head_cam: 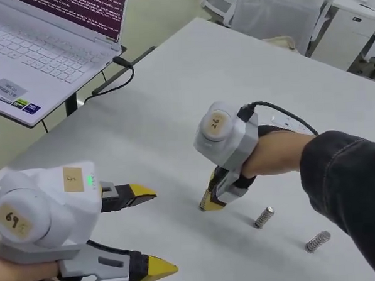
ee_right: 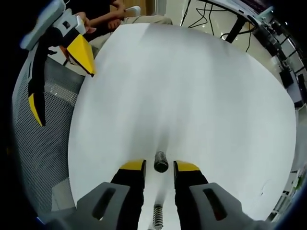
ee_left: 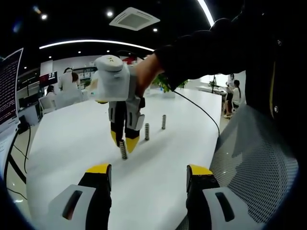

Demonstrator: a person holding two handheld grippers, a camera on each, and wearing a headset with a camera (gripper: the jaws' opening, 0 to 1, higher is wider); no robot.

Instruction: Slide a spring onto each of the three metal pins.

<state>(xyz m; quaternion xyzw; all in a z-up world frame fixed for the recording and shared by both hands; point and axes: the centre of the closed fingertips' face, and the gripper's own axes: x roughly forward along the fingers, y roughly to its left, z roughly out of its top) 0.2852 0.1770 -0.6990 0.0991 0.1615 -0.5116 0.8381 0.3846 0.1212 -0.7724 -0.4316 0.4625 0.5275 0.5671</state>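
My right gripper [head_cam: 211,203] points straight down at the white table [head_cam: 191,83]. Its yellow jaws stand slightly apart on either side of an upright spring [ee_right: 160,162], with a small gap on each side. From the left gripper view that spring [ee_left: 123,149] stands at the right gripper's [ee_left: 123,141] tips. Two more upright springs [head_cam: 264,217] [head_cam: 318,240] stand to its right. My left gripper [head_cam: 151,230] is held open near the table's front left with nothing between its jaws.
An open laptop [head_cam: 38,47] sits on a stand at the far left, with a black cable [head_cam: 118,78] running to the table edge. A grey mesh chair [ee_left: 249,158] stands beside the table. Chairs and desks stand beyond the far edge.
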